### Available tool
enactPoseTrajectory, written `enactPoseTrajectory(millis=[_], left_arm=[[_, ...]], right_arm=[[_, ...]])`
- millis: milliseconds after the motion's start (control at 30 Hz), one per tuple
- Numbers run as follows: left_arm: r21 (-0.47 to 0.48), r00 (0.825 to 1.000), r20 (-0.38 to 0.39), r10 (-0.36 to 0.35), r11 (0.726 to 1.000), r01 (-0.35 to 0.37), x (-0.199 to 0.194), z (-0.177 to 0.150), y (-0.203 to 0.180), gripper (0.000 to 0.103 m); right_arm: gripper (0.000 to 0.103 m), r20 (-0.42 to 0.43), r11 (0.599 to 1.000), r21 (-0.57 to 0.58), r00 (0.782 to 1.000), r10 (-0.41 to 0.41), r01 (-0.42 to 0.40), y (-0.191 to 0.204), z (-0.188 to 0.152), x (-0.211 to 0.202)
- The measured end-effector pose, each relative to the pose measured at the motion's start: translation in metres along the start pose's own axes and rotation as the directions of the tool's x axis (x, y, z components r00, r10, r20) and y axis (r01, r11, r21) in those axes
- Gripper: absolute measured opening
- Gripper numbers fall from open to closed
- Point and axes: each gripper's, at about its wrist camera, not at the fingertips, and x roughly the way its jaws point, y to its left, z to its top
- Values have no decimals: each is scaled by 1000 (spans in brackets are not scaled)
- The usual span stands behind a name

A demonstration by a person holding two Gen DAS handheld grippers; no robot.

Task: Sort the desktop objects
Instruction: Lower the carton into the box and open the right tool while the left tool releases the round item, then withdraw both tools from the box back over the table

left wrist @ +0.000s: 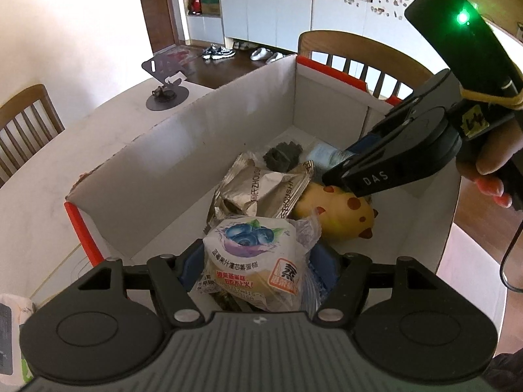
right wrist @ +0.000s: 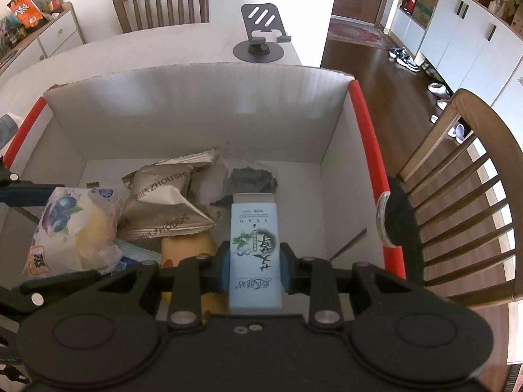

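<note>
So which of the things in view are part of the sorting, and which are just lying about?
Part of the job:
- white box
- blueberry cake packet in left gripper
- light blue carton in right gripper
- silver snack packets
- yellow spotted toy

Lying about:
- phone stand
- chairs

Both grippers tilt steeply down over the box point(right wrist: 209, 104): left gripper point(left wrist: 258, 271) jaws clamp the blueberry cake packet point(left wrist: 251, 261), right gripper point(right wrist: 253, 268) jaws clamp the pale blue carton point(right wrist: 255, 248).
</note>
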Motion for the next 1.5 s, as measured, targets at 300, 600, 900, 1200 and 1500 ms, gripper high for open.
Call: enactPoseTrajectory(millis=[300, 600, 900, 1200, 1500], left_arm=[[5, 1000, -3, -6, 1000, 6, -5, -1, -2, 79], [-20, 999, 39, -29, 999, 30, -24, -1, -4, 82], [-70, 995, 92, -44, 996, 51, -51, -3, -6, 83], [-117, 987, 143, -76, 989, 93, -71, -6, -9, 83], [-157, 981, 173, -89, 981, 116, -82, -14, -9, 100]], right_arm=[[32, 2, 1000, -3, 1000, 8, -8, -1, -2, -5], [36, 23, 999, 21, 999, 42, -43, -2, -7, -20], [44, 57, 994, 51, 994, 91, -94, -2, -13, -40], [48, 80, 989, 78, 990, 116, -123, 1, -19, -49], [61, 109, 981, 120, 984, 139, -152, 1, -26, -60]])
